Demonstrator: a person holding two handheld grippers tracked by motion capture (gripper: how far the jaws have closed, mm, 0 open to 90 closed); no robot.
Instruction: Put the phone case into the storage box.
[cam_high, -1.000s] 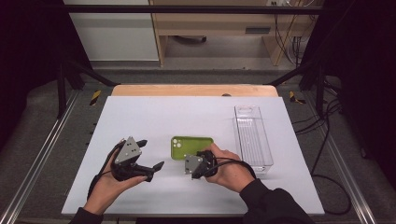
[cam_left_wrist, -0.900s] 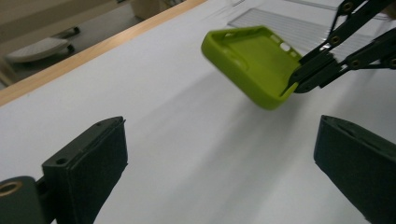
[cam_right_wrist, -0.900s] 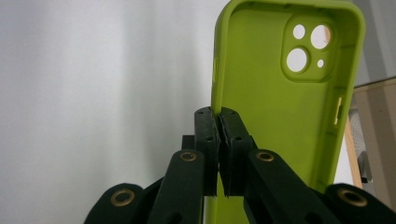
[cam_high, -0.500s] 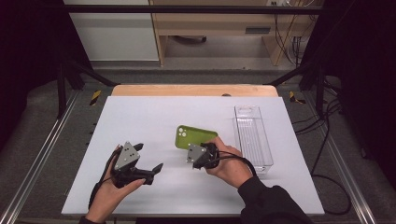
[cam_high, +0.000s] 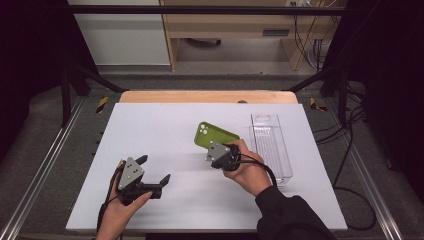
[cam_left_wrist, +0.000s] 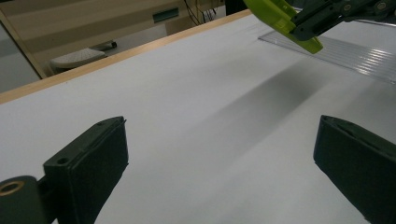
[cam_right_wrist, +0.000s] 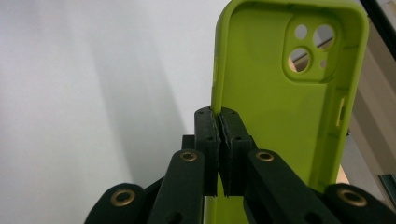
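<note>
A lime-green phone case (cam_high: 216, 136) hangs tilted above the white table (cam_high: 165, 135), with my right gripper (cam_high: 225, 152) shut on its long edge. In the right gripper view the two pads pinch the wall of the phone case (cam_right_wrist: 275, 93), whose hollow side and camera holes face the camera. My left gripper (cam_high: 153, 169) rests low near the table's front left, jaws open wide with nothing between them. The left gripper view shows its two pads (cam_left_wrist: 93, 158) apart over bare table, with the phone case (cam_left_wrist: 280, 18) far off at the top.
A clear plastic box (cam_high: 270, 145) lies lengthwise at the table's right side, just right of the held case. A wooden strip (cam_high: 205, 96) runs along the far edge. Black frame posts and cables stand beyond the table.
The right gripper has lifted the green case off the table, tilted it and carried it right toward the clear box. The left gripper has sunk and drawn nearer the front edge.
</note>
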